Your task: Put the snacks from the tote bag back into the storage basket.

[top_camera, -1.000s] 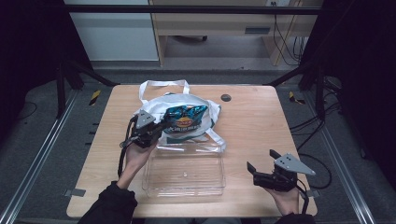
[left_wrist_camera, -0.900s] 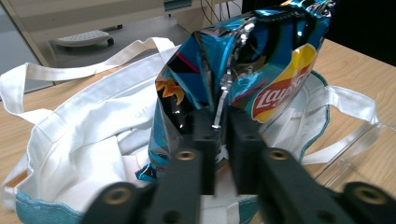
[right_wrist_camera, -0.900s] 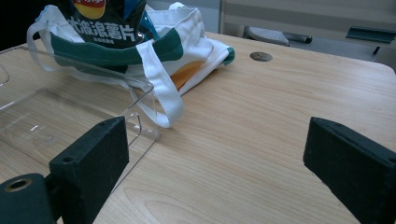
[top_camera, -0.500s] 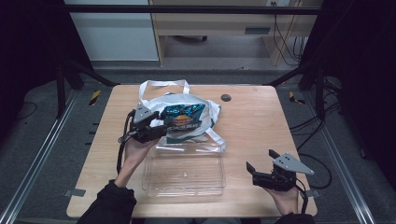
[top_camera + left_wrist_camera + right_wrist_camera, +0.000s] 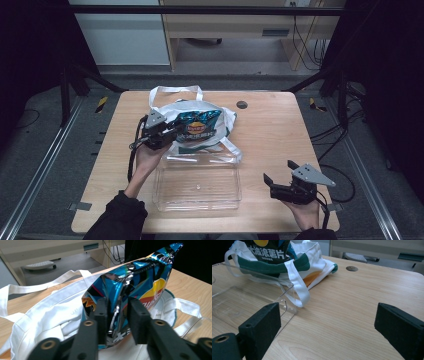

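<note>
Left jaws clamped on one chip bag [image 5: 140, 277], right jaws wide apart, empty.

Glossy crinkled foil chip bag [image 5: 140, 280]; soft matt white cloth tote [image 5: 47, 315]; clear smooth plastic tray [image 5: 197, 182]; pale smooth wood-grain worktop [image 5: 352, 302]; matt black jaws.
</note>
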